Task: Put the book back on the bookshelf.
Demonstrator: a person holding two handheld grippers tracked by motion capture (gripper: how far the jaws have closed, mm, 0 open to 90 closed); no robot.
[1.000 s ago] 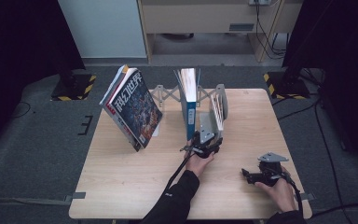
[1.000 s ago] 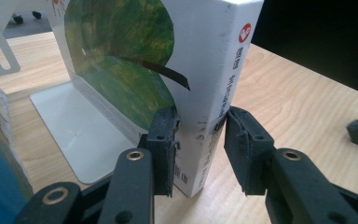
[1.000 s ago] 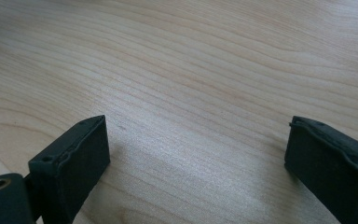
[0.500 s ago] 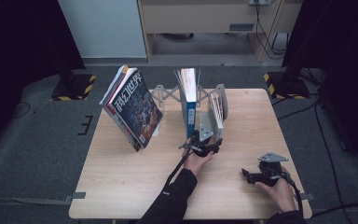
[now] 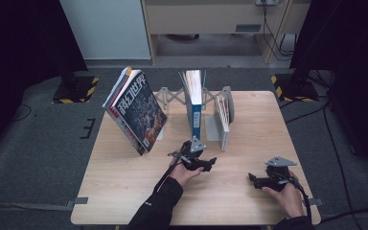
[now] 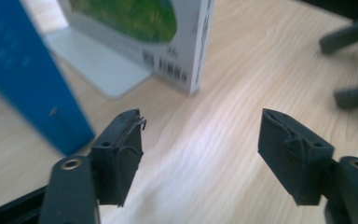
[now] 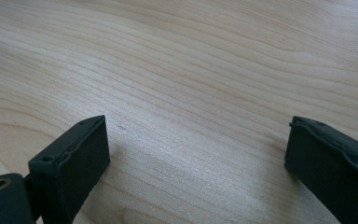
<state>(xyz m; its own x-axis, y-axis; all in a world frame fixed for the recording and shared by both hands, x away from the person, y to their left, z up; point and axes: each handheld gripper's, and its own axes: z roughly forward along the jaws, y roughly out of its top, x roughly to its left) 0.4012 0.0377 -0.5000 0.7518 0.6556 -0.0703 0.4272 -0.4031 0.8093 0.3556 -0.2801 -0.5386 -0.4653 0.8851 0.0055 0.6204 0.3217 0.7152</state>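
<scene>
My left gripper (image 5: pixel 211 163) has just been opening its jaws, and nothing sits between them now. The blue book (image 5: pixel 195 112) stands upright in the rack (image 5: pixel 172 98) just ahead of it, apart from the pads (in the left gripper view it sits off to the left (image 6: pixel 23 79), with the white book (image 6: pixel 168 37) straight ahead). My right gripper (image 5: pixel 254 179) rests spread wide and empty over bare table (image 7: pixel 205 70), well apart from the books.
</scene>
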